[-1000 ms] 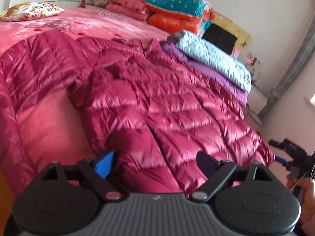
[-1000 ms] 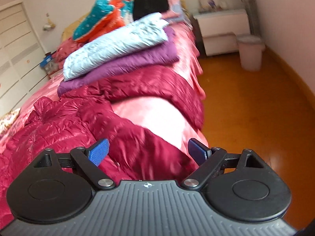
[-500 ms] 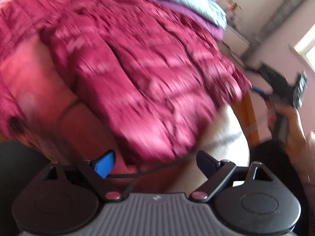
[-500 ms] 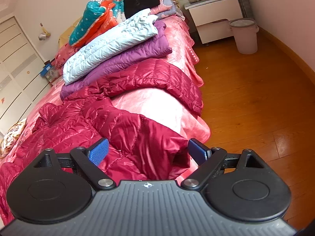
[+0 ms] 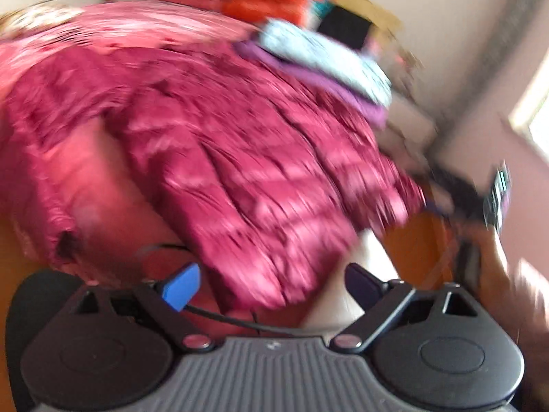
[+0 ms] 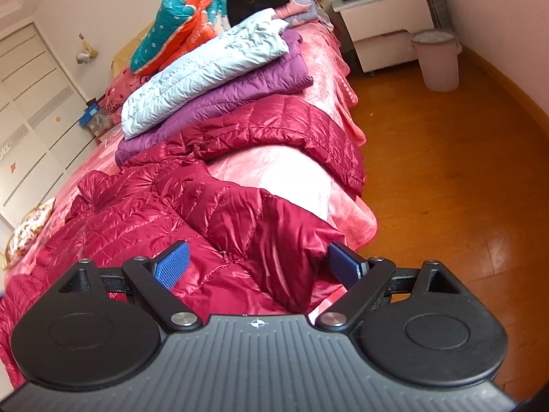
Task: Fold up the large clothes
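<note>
My right claw [image 6: 257, 262] is spread wide over the red jacket's [image 6: 212, 226] hem at the bed's [image 6: 295, 168] foot edge, prob. to pinch it for a fold. Left claw [image 5: 271, 283] is apart too, empty, w/ a blurry view. One sleeve [image 6: 291, 130] hangs off the side edge.

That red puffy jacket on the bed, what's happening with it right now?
A person with a gripper in each hand is about to fold the red down jacket, which lies spread out and unfolded on the pink bed. The right gripper is open at the jacket's near corner, not yet gripping. The left gripper is open too, its view blurred. A light blue jacket and a purple jacket sit folded behind.
</note>
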